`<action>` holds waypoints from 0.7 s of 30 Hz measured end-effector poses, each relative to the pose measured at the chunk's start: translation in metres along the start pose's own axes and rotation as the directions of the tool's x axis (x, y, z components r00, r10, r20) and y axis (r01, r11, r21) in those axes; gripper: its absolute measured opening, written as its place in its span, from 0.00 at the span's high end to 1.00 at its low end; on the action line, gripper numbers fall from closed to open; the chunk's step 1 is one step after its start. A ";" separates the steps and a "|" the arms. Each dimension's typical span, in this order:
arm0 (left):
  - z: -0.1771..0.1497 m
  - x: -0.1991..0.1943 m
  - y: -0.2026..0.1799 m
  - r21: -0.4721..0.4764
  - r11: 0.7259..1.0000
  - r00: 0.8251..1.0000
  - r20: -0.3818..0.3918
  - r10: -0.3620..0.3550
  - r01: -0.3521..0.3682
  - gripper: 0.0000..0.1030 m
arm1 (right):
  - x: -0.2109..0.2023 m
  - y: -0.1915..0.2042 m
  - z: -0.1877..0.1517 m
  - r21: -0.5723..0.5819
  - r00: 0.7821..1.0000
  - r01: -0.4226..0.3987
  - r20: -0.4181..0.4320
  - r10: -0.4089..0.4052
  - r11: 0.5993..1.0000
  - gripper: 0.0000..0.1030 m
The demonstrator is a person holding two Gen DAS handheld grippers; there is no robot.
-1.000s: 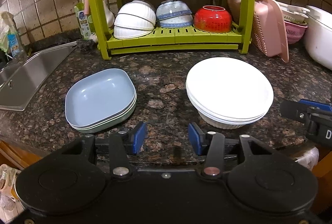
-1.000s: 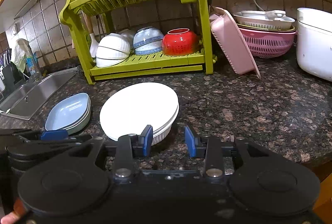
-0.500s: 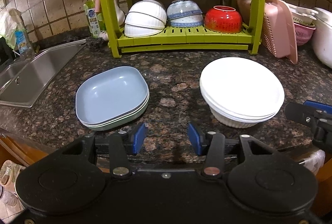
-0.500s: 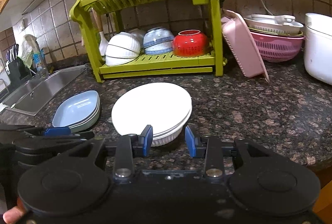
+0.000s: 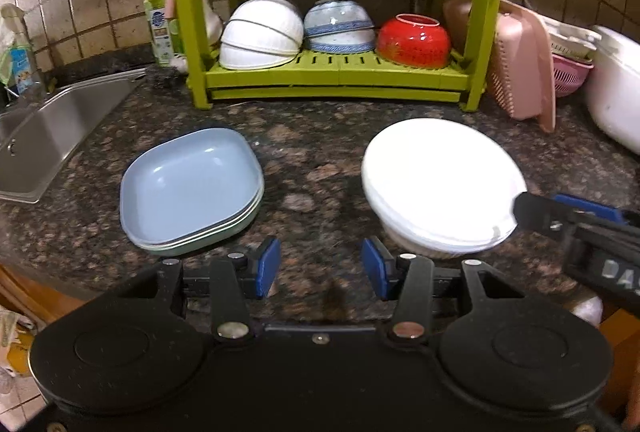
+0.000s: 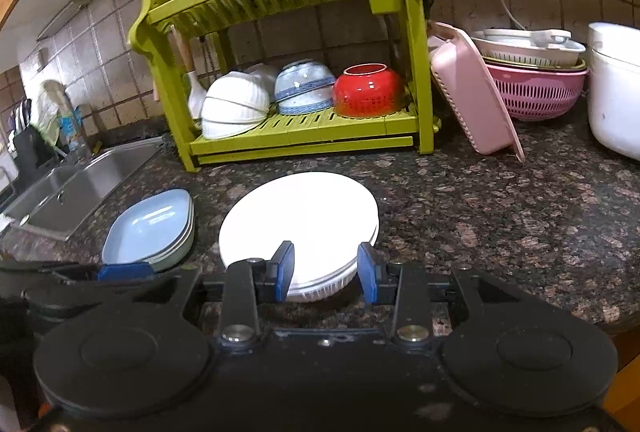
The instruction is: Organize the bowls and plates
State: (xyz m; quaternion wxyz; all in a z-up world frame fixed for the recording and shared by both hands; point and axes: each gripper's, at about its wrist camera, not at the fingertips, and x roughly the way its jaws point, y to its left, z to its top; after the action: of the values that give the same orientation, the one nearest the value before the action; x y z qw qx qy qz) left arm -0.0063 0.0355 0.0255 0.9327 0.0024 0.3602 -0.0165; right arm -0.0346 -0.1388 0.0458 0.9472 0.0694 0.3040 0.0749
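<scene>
In the left wrist view the left gripper had drawn nearer the counter than a second before, its jaws spread and empty over bare granite at the front edge, between the stack of blue square plates toward the sink-side edge and the stack of white round plates just beyond its right finger. The white stack sat lower and larger in frame than earlier, and a finger of the right gripper now overlapped its right rim instead of hanging clear beside it. In the right wrist view the right gripper had moved in on the white round plates: the jaws were open, and the near rim of the stack now lay between the blue pads, where earlier it lay beyond them; whether the pads touched it could not be told. Only this view showed the plates standing in the upper tier of the green dish rack, with white, blue-banded and red bowls on its lower shelf. The blue square plates lay near the sink, with the left gripper just in front of them.
</scene>
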 end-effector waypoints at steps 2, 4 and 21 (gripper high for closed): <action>0.005 0.001 -0.002 -0.011 1.000 1.000 0.007 -0.018 0.018 0.47 | 0.006 -0.001 0.004 0.019 1.000 0.013 0.004 -0.014 1.000 0.64; 0.010 0.003 -0.003 -0.028 0.999 0.999 0.014 -0.038 0.038 0.47 | 0.014 -0.002 0.008 0.043 1.000 0.031 0.000 -0.031 0.999 0.64; 0.051 0.032 0.007 -0.151 0.984 0.992 -0.061 -0.107 0.097 0.48 | 0.044 -0.020 0.031 0.177 0.997 0.056 -0.063 -0.045 0.983 0.63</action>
State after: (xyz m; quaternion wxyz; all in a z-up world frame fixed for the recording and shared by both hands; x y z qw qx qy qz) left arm 0.0521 0.0410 0.0419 0.9153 -0.0847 0.3920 -0.0375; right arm 0.0209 -0.1533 0.0417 0.9294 0.1442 0.3388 0.0251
